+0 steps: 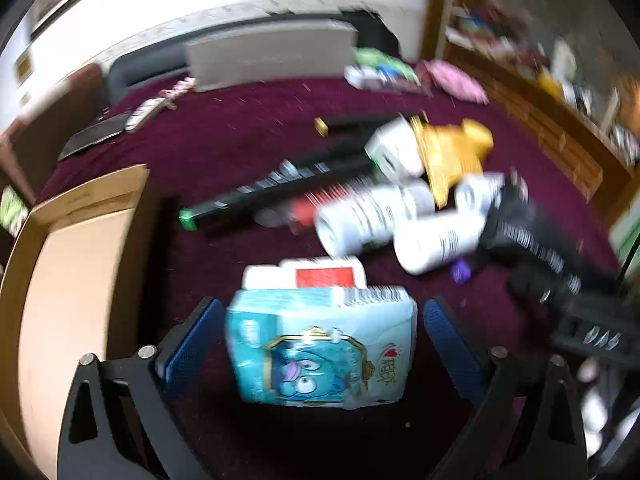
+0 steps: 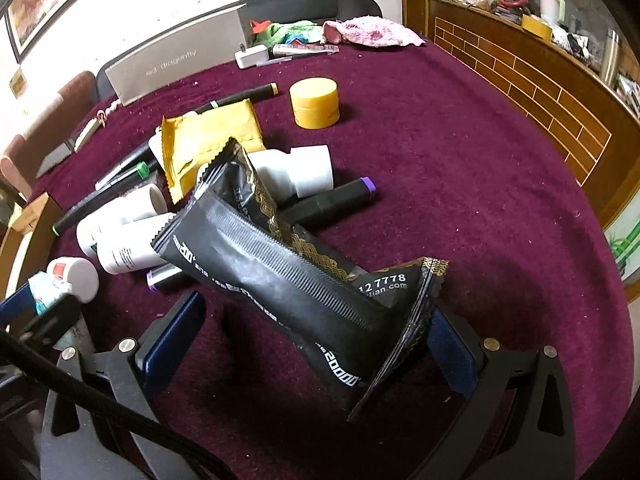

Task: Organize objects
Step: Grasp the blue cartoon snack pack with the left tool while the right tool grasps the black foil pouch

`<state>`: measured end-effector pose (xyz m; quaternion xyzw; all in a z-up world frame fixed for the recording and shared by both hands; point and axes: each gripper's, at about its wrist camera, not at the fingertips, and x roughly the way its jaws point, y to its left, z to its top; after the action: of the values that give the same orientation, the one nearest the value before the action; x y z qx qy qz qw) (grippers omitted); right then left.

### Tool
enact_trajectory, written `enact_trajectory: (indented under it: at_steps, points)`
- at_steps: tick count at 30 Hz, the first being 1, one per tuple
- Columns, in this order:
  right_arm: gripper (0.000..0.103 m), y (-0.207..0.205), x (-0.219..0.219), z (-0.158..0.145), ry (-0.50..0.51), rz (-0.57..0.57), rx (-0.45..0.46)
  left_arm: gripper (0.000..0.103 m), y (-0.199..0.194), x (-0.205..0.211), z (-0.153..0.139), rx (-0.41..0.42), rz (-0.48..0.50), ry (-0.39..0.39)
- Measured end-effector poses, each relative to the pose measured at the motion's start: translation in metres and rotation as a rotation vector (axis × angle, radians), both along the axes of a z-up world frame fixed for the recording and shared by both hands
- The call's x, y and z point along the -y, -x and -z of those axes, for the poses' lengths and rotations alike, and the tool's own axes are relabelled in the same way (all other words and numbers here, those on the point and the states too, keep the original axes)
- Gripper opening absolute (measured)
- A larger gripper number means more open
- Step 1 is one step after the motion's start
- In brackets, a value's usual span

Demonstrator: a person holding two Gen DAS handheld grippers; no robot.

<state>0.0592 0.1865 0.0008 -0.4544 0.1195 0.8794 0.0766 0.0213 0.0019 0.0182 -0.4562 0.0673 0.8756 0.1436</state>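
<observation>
In the left wrist view my left gripper [image 1: 320, 336] is open, its blue pads either side of a light-blue tissue pack [image 1: 320, 350] with a cartoon face; the pads stand slightly apart from it. A white bottle with a red label [image 1: 316, 276] lies just beyond. In the right wrist view my right gripper [image 2: 316, 328] is open around a long black foil packet [image 2: 280, 276] that lies tilted between its fingers. Behind are white bottles [image 2: 120, 236], black markers [image 2: 332, 200], a gold packet [image 2: 208, 140] and a yellow jar [image 2: 315, 103].
Everything lies on a maroon cloth [image 2: 460, 184]. A cardboard box [image 1: 76, 264] stands at the left. A grey board [image 2: 180, 68], cloths [image 2: 372, 31] and a white adapter [image 2: 251, 57] lie at the back. A wooden counter [image 2: 528, 76] runs along the right.
</observation>
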Motion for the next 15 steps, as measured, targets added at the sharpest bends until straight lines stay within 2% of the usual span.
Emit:
enact_trajectory:
  at_steps: [1,2,4,6,8,10,12,15]
  points:
    - [0.103,0.0,-0.001,0.0,0.003,0.0,-0.002,0.067,0.0,-0.005,0.005,0.05,0.039,0.002]
    - [0.103,-0.001,-0.001,0.0,0.006,0.0,-0.004,0.065,-0.008,-0.007,0.002,0.041,0.073,0.005]
    - [0.103,-0.001,-0.002,0.001,0.017,0.003,-0.012,0.065,-0.022,-0.005,-0.007,0.063,0.14,-0.092]
    - [0.103,-0.002,-0.003,0.001,0.027,0.005,-0.019,0.065,-0.035,0.003,-0.022,0.021,0.147,-0.13]
    - [0.103,-0.002,-0.003,0.001,0.03,0.008,-0.023,0.066,-0.038,0.007,-0.03,-0.045,0.155,-0.107]
    - [0.103,-0.003,-0.004,0.001,0.033,0.009,-0.025,0.066,-0.037,0.005,-0.03,-0.074,0.177,-0.064]
    - [0.103,-0.003,-0.004,0.002,0.033,0.008,-0.025,0.066,-0.032,0.003,-0.024,-0.068,0.179,-0.024]
    - [0.103,-0.003,-0.004,0.002,0.033,0.008,-0.026,0.066,-0.025,0.005,-0.012,-0.044,0.166,-0.013]
